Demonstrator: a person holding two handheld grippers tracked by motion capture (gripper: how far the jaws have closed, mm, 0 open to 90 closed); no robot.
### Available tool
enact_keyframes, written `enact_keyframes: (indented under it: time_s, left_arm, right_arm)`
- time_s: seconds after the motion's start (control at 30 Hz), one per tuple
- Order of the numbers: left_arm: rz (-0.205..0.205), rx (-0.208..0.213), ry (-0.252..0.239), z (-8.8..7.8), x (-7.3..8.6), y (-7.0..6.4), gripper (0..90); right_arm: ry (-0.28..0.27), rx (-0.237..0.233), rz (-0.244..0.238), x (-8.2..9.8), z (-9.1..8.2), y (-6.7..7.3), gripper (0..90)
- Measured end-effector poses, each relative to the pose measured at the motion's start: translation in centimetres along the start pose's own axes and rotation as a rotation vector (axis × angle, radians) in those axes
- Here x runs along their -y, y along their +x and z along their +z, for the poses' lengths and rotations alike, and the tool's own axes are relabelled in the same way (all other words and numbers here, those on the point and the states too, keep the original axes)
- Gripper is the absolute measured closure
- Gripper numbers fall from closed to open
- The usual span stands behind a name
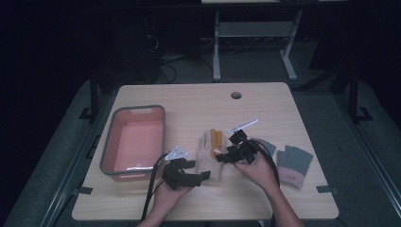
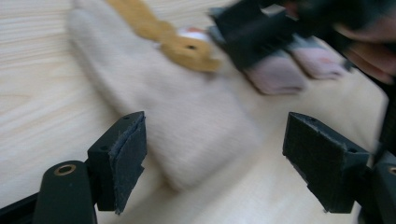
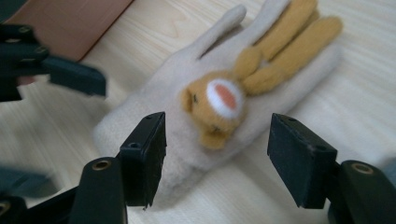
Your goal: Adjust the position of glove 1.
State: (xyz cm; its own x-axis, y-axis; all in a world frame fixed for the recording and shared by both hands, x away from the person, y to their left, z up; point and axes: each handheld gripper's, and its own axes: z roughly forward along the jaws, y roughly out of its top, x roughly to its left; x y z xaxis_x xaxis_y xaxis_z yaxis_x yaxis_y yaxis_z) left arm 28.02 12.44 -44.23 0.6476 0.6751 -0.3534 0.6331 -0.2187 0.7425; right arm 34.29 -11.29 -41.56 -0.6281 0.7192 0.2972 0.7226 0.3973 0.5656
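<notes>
1. Hands enter from the near table edge. The left gripper (image 1: 198, 176) sits low by the cuff end of the cream glove (image 1: 211, 158), jaws spread wide with nothing between the pads; in its own view the cuff (image 2: 187, 140) lies ahead of the gap, untouched.
2. The right gripper (image 1: 226, 156) is angled in from the right over the glove's middle, jaws also spread. Its own view frames the orange animal patch (image 3: 219, 105) between the two pads, neither pressing. My reading: both tools are lining up on this glove, one per end, to lift it flat.
3. Glove lies palm-flat at table centre, fingers pointing away, apart from the rest; probably laid out for an easy pinch.
4. Right of it, well apart, a grey glove (image 1: 294, 164) with a pink cuff.
5. Left, the pink bin (image 1: 134, 142) stands open, a likely drop spot.
6. Farther off, a thin white tool (image 1: 243, 126) rests just beyond the fingertips.
</notes>
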Motion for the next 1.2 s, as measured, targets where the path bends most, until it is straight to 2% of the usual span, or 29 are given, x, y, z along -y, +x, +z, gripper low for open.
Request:
enact_keyframes:
  time_s: [0.03, 0.13, 0.2, 0.27, 0.33, 0.47, 0.53, 0.6, 0.73, 0.8, 0.87, 0.93, 1.03, 1.2]
  left_arm:
    - [-0.021, -0.013, 0.013, 0.4, -0.1, 0.2, 21.9]
    - [-0.04, -0.034, 0.036, 1.0, -0.3, 0.6, 23.5]
    - [-0.075, -0.034, 0.046, 1.4, -0.3, 0.9, 24.3]
    - [-0.091, -0.038, 0.052, 1.8, -0.3, 1.1, 27.9]
    - [-0.109, -0.032, 0.066, 2.1, -0.3, 1.4, 34.3]
    - [-0.146, -0.017, 0.076, 2.5, -0.3, 2.0, 40.2]
    - [-0.158, -0.007, 0.085, 2.7, -0.4, 2.2, 42.4]
    - [-0.165, 0.002, 0.104, 3.0, -0.3, 2.4, 45.2]
    - [-0.176, 0.018, 0.115, 3.2, -0.2, 2.4, 48.5]
    - [-0.162, 0.02, 0.126, 3.3, -0.3, 2.4, 49.9]
    - [-0.165, 0.025, 0.13, 3.4, -0.3, 2.4, 50.3]
    - [-0.171, 0.029, 0.131, 3.4, -0.3, 2.5, 50.9]
    - [-0.168, 0.035, 0.141, 3.6, -0.4, 2.5, 52.6]
    - [-0.182, 0.052, 0.151, 3.6, -0.5, 2.6, 54.7]
  right_arm:
    - [-0.005, -0.006, 0.005, 0.2, 0.1, 0.0, 36.7]
    - [-0.014, -0.011, 0.031, 1.0, 0.6, -0.1, 36.7]
    - [-0.019, -0.025, 0.054, 1.3, 0.8, -0.4, 37.0]
    - [-0.022, -0.044, 0.08, 1.6, 1.0, -0.6, 37.8]
    - [-0.021, -0.043, 0.096, 1.8, 1.3, -0.9, 38.7]
    - [-0.03, -0.054, 0.161, 2.0, 1.7, -1.2, 43.2]
    - [-0.038, -0.058, 0.173, 2.0, 1.9, -1.3, 43.3]
    - [-0.035, -0.073, 0.19, 1.9, 2.2, -1.4, 43.4]
    - [-0.009, -0.058, 0.224, 2.1, 3.0, -1.2, 42.9]
    - [-0.018, -0.068, 0.248, 2.3, 3.2, -1.4, 43.3]
    - [-0.014, -0.069, 0.262, 2.4, 3.3, -1.4, 42.9]
    - [-0.028, -0.086, 0.294, 2.6, 3.3, -1.6, 44.7]
    - [-0.036, -0.102, 0.318, 2.9, 3.4, -1.6, 49.1]
    - [-0.044, -0.116, 0.339, 2.9, 3.7, -1.6, 54.4]
